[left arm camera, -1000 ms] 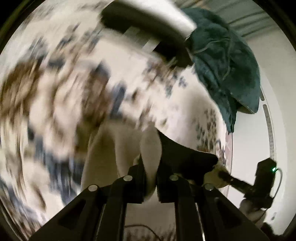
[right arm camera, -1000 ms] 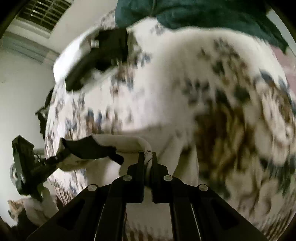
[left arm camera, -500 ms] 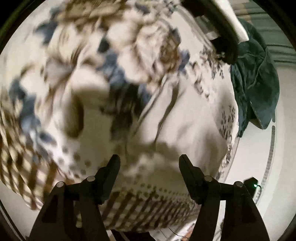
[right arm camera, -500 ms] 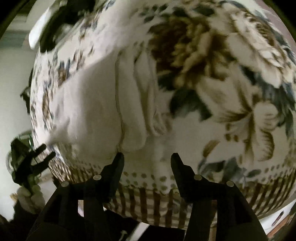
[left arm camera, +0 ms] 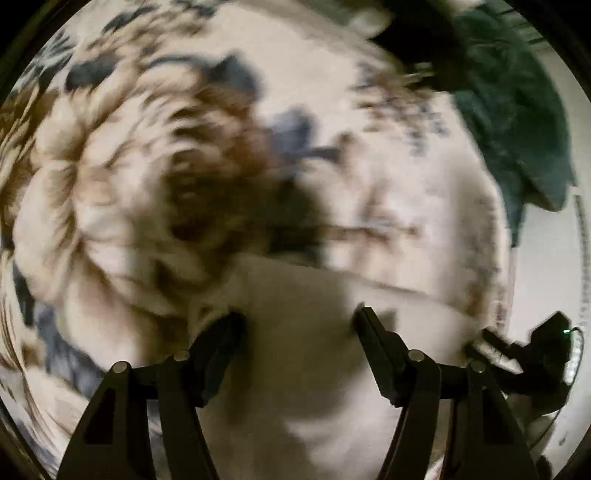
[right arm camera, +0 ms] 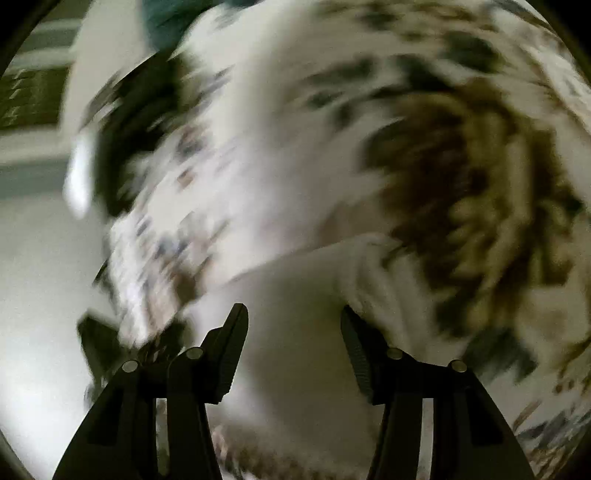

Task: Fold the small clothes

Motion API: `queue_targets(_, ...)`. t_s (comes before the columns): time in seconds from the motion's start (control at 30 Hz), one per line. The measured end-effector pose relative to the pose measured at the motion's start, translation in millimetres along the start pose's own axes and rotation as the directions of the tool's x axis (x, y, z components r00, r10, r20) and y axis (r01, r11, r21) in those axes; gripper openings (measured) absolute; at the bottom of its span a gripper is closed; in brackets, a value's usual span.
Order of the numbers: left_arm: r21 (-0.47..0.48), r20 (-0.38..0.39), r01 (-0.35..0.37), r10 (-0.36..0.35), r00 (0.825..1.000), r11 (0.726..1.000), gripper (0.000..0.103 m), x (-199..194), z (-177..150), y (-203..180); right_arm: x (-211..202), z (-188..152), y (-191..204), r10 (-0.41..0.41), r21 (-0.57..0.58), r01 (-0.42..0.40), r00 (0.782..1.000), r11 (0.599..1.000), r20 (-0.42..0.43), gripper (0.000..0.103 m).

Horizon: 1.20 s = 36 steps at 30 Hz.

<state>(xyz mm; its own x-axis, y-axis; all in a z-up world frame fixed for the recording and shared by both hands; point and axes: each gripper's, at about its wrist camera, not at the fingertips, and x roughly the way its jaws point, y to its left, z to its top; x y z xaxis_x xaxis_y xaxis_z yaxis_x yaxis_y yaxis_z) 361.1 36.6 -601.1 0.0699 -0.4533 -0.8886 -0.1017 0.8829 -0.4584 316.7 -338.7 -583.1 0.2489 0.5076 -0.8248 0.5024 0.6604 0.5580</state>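
A small cream garment (left arm camera: 306, 288) lies on a floral bedcover (left arm camera: 110, 184), blurred by motion in both views. My left gripper (left arm camera: 300, 315) hovers close over the garment's near part, open, with cloth below the gap but nothing pinched. In the right wrist view the same cream garment (right arm camera: 295, 280) runs across the lower middle, its thicker folded edge to the right. My right gripper (right arm camera: 292, 310) is open above it, pads apart from the cloth. The right gripper's body (left arm camera: 546, 343) also shows at the left wrist view's right edge.
A dark green cloth (left arm camera: 517, 129) lies at the far right of the bedcover, also visible as the green cloth (right arm camera: 162, 18) at the top. A black-and-white object (right arm camera: 140, 122) rests on the bedcover (right arm camera: 480, 184) at the far side. Pale floor lies beyond the cover's edge.
A second ago both grippers were shut on the cream garment, holding it up. Both have opened and let it go, and it lies on the cover. Both hands have since dropped closer to it.
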Motion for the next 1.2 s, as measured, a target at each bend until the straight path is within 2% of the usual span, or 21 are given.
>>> queue_targets(0.07, -0.032, -0.006, 0.064, -0.065, 0.998, 0.997, 0.063, -6.1, -0.3, 14.9, -3.3, 7.7, -10.1, -0.020, 0.048, 0.018, 0.999, 0.999, 0.041, 0.051)
queue_targets(0.17, -0.046, 0.000, 0.073, -0.074, 0.997, 0.996, 0.063, -31.7, -10.6, 22.1, -24.0, 4.9, -4.2, -0.084, 0.004, 0.084, 0.993, 0.996, 0.083, 0.051)
queue_targets(0.27, -0.053, 0.031, 0.136, -0.134, 0.990, 0.989, 0.063, -64.4, -33.4, 15.9, -47.2, -9.7, 6.8, -0.038, -0.055, 0.043, 0.996, 0.998, 0.082, 0.052)
queue_targets(0.33, -0.024, 0.011, 0.133, -0.133, 0.991, 0.991, 0.063, -70.0, -49.8, 4.6, -53.7, -22.4, 10.4, 0.011, -0.078, -0.008, 0.999, 0.997, 0.048, 0.052)
queue_targets(0.4, 0.012, -0.032, 0.098, -0.097, 0.995, 0.995, 0.063, -64.2, -70.1, -0.8, -48.1, -40.9, 11.7, 0.048, -0.101, -0.051, 0.998, 0.994, -0.032, 0.052)
queue_targets(0.47, 0.053, -0.093, -0.006, 0.011, 0.996, 0.999, 0.064, -47.0, -86.5, -1.6, -35.0, -57.8, 1.5, -0.022, -0.120, 0.011, 0.995, 0.993, -0.093, 0.052)
queue_targets(0.5, 0.076, -0.119, -0.081, 0.089, 0.989, 0.994, 0.064, -38.6, -95.6, 5.4, -30.1, -63.8, -5.9, -0.061, -0.123, 0.047, 0.992, 0.991, -0.112, 0.052)
queue_targets(0.57, 0.067, -0.134, -0.155, 0.163, 0.978, 0.986, 0.064, -33.6, -107.7, 23.3, -20.8, -71.7, -21.4, -0.136, -0.116, 0.120, 0.982, 0.986, -0.133, 0.052)
queue_targets(0.6, 0.037, -0.142, -0.165, 0.169, 0.975, 0.986, 0.063, -35.0, -110.8, 34.8, -19.1, -74.1, -30.7, -0.157, -0.104, 0.143, 0.978, 0.984, -0.139, 0.052)
queue_targets(0.7, -0.055, -0.136, -0.158, 0.150, 0.979, 0.986, 0.063, -52.8, -115.3, 60.5, -25.6, -75.8, -42.1, -0.142, -0.069, 0.132, 0.978, 0.989, -0.151, 0.052)
queue_targets(0.77, -0.098, -0.123, -0.129, 0.117, 0.986, 0.987, 0.063, -65.3, -114.7, 68.0, -34.3, -75.0, -40.0, -0.146, -0.077, 0.135, 0.979, 0.988, -0.145, 0.052)
queue_targets(0.83, -0.145, -0.086, -0.065, 0.052, 0.995, 0.987, 0.063, -76.2, -110.1, 72.6, -48.8, -74.0, -41.9, -0.121, -0.070, 0.112, 0.984, 0.991, -0.128, 0.054)
queue_targets(0.9, -0.165, -0.055, 0.004, -0.013, 0.998, 0.986, 0.064, -77.0, -100.1, 72.4, -53.4, -70.5, -40.5, -0.112, -0.061, 0.106, 0.989, 0.992, -0.097, 0.067)
queue_targets(0.93, -0.172, -0.046, 0.029, -0.038, 0.998, 0.985, 0.064, -75.4, -94.8, 71.7, -59.1, -66.4, -43.9, -0.101, -0.052, 0.097, 0.992, 0.994, -0.074, 0.068)
queue_targets(1.0, -0.184, -0.018, 0.121, -0.126, 0.992, 0.976, 0.066, -65.9, -83.0, 67.2, -58.9, -56.8, -47.7, -0.105, -0.033, 0.103, 0.993, 0.994, -0.060, 0.070)
queue_targets(1.1, -0.207, -0.018, 0.224, -0.232, 0.973, 0.952, 0.068, -35.5, -61.2, 58.4, -45.6, -39.6, -59.6, -0.077, -0.013, 0.076, 0.994, 0.997, -0.079, 0.073)
queue_targets(1.2, -0.195, -0.059, 0.229, -0.244, 0.968, 0.954, 0.070, -7.1, -52.6, 48.0, -20.8, -26.6, -70.8, -0.024, -0.011, 0.023, 0.993, 1.000, -0.116, 0.073)
